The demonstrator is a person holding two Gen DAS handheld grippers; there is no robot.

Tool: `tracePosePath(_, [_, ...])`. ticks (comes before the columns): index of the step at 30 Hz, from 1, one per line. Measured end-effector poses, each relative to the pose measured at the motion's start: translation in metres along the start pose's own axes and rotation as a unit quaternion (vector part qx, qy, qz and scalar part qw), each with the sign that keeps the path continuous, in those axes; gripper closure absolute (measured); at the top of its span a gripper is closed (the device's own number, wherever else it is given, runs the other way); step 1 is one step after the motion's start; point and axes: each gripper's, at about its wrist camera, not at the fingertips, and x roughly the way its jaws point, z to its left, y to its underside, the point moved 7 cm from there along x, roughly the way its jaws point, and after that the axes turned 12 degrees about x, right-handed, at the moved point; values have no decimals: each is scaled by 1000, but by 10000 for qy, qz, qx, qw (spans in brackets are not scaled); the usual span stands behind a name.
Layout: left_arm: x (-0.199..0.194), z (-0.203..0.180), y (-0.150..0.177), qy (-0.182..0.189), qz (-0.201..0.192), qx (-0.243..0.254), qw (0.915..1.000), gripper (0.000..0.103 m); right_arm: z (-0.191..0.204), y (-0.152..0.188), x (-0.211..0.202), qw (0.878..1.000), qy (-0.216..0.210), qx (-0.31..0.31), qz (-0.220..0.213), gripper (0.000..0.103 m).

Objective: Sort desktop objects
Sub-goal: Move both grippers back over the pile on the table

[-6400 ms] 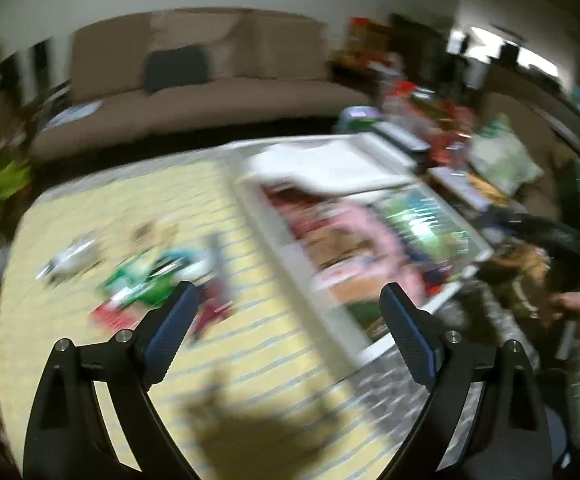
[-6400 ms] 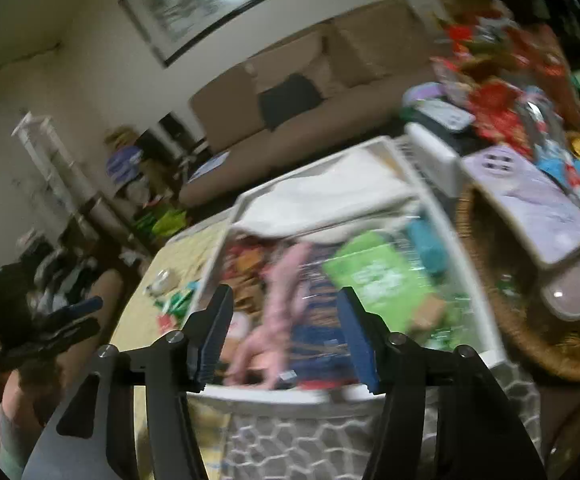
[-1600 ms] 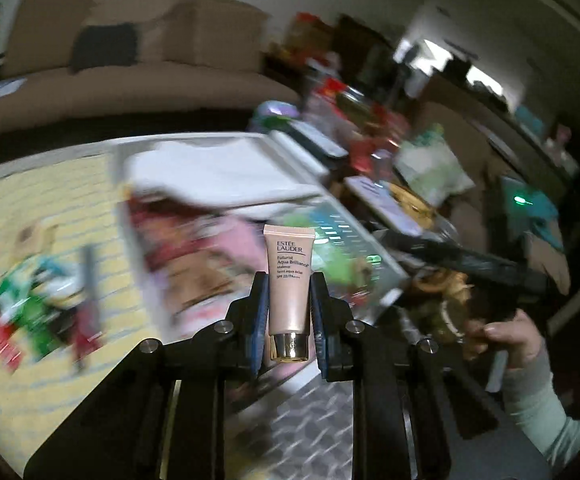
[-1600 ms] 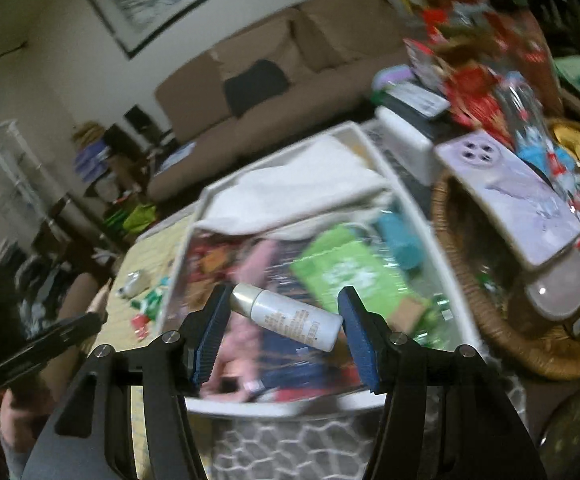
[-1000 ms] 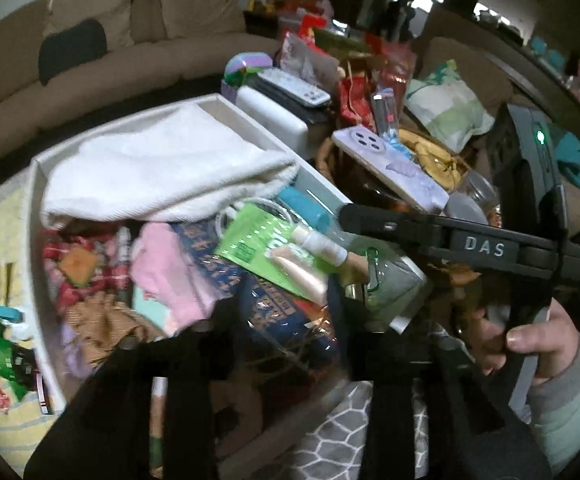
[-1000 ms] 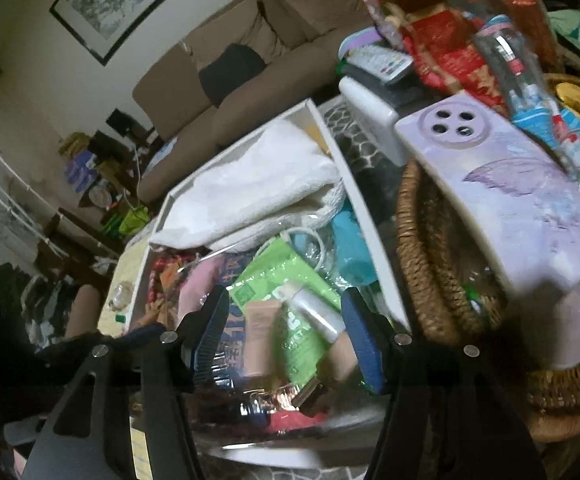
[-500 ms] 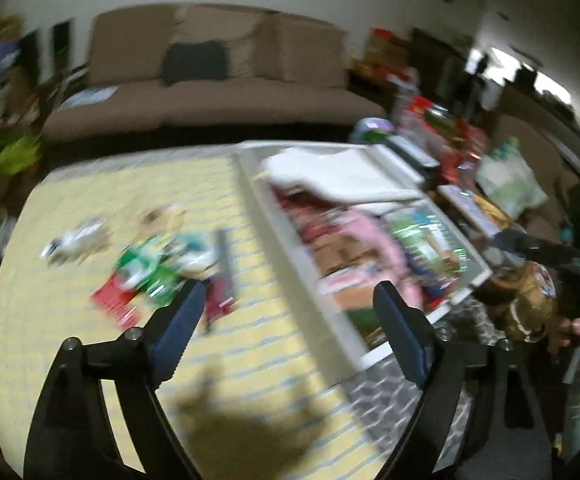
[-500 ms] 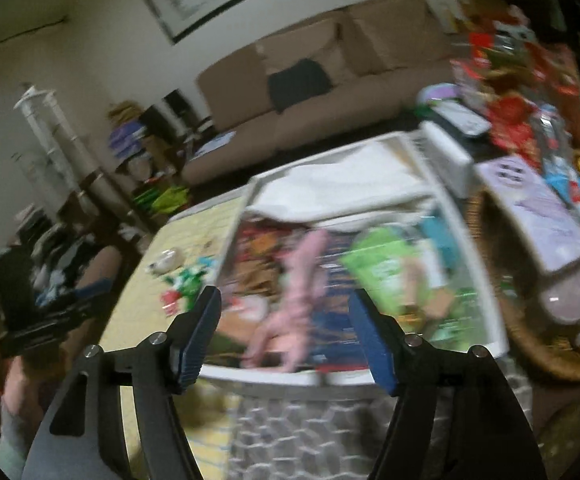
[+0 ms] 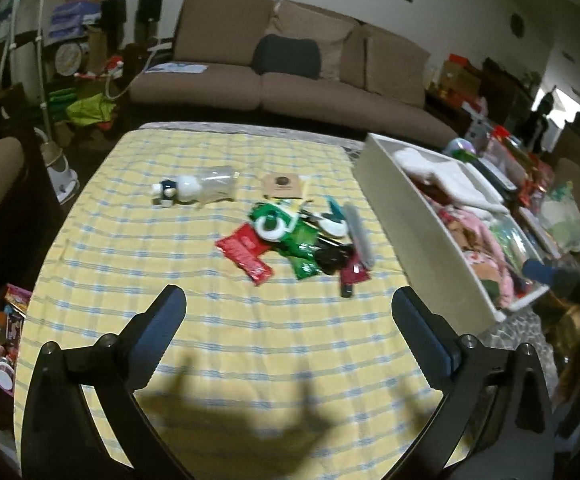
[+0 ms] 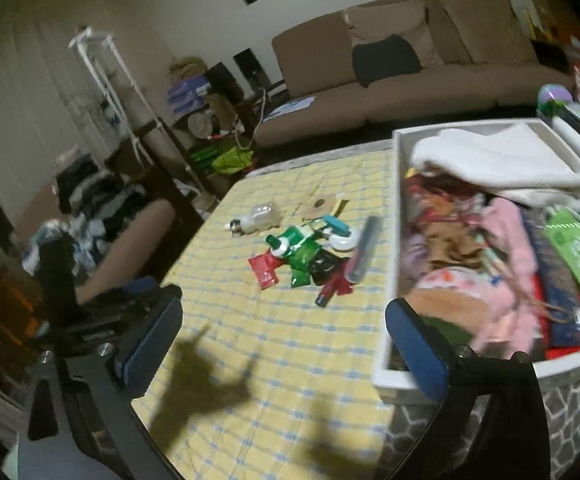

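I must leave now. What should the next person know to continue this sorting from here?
Left tongs: opening wide, nothing between them, over the yellow checked cloth.
Right tongs: also opening, empty, near the white bin.
Done: the bin already holds many things, with a white towel at its far end.
Left: the pile on the cloth, with red packet, green packets, tape roll and grey stick; apart from it, a clear bottle and a brown card.
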Motion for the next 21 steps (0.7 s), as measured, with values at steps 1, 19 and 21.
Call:
tracePosePath(1, [1, 6, 1, -66, -13, -4, 10000, 0, 6, 5, 9, 9999, 75, -111, 57, 0])
tracePosePath(19, [87, 69, 16, 37, 460, -411, 9981, 0, 4, 45, 143, 9949, 841, -463, 296, 1])
tracePosePath(21, [97, 72, 16, 99, 530, -421, 9977, 0, -3, 38, 149, 9946, 926, -432, 204, 2])
